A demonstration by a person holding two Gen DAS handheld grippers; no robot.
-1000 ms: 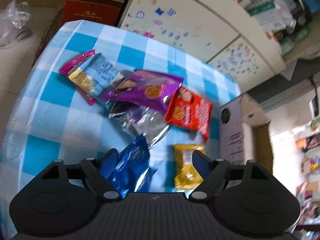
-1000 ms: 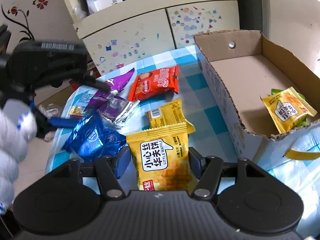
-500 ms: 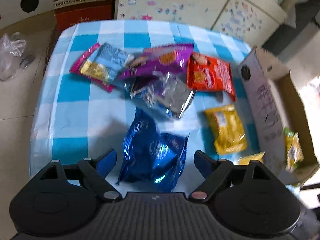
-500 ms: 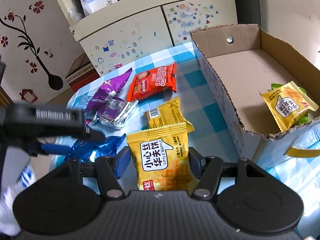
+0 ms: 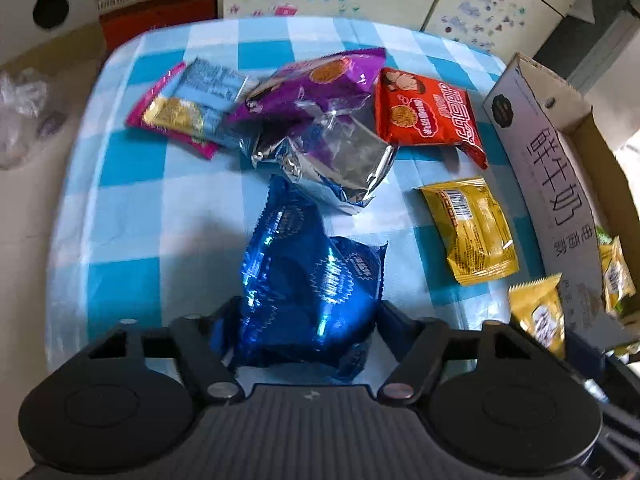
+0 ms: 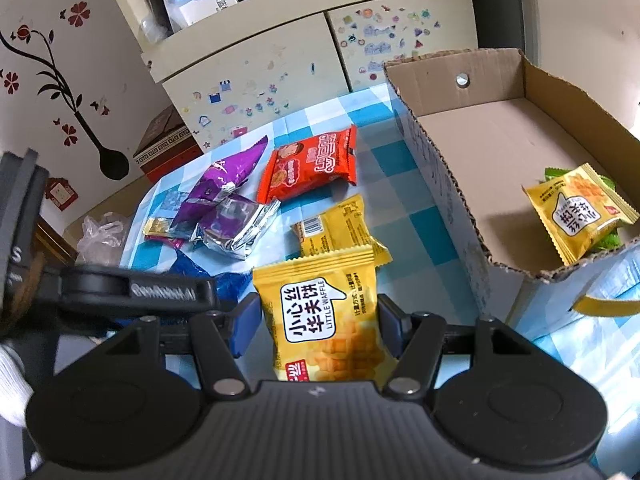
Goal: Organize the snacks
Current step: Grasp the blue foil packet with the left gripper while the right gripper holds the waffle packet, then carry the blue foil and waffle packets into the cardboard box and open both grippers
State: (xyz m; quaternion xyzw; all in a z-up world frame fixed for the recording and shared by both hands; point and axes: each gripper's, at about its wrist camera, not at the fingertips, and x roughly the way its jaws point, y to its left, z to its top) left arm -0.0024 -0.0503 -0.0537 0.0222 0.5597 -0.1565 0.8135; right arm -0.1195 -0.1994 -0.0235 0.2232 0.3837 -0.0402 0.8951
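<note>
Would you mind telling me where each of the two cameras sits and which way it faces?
Left wrist: on the left gripper, looking steeply down at the checked table; its fingers, just closing, pinch a blue packet.
Right wrist: on the right gripper, facing the cardboard box and cupboard; its fingers grip a yellow waffle packet.
Both show the red packet and box; the right view shows the left gripper.

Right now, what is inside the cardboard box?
In the right wrist view, the cardboard box holds one yellow waffle packet in its near corner, lying on something green. The packet mostly covers the green item, so I cannot identify it. The remaining floor is bare.
</note>
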